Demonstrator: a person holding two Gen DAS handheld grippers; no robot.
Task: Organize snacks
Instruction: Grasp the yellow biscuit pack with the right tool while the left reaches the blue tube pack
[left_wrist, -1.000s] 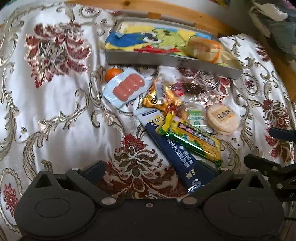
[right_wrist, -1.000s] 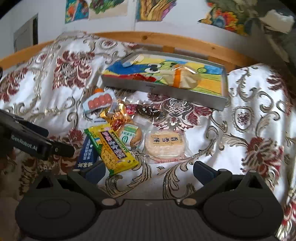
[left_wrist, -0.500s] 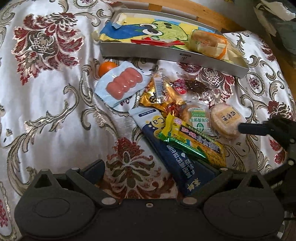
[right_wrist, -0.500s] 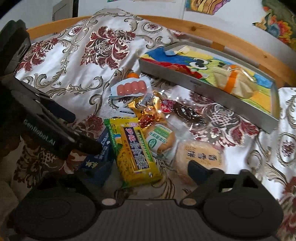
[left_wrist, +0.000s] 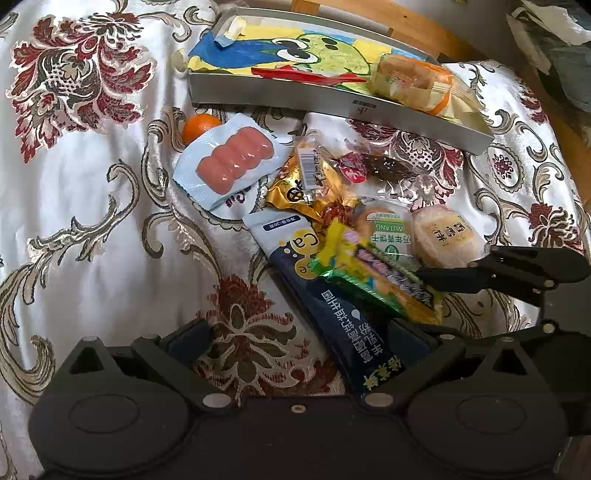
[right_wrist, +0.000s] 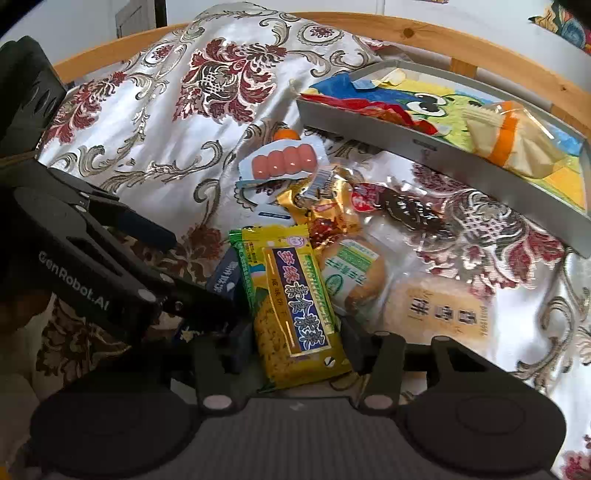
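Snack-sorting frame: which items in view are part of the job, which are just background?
Job:
yellow cracker pack, between right gripper fingers
dark blue pack
sausage pack
round rice cracker
grey tray

Background:
floral cloth
wooden rail

a floral cloth carries a grey tray and loose snack packets.

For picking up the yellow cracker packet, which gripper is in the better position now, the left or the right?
The right gripper: its fingers sit on both sides of the yellow cracker packet. The left gripper is open around the dark blue packet, beside and partly under the yellow one.
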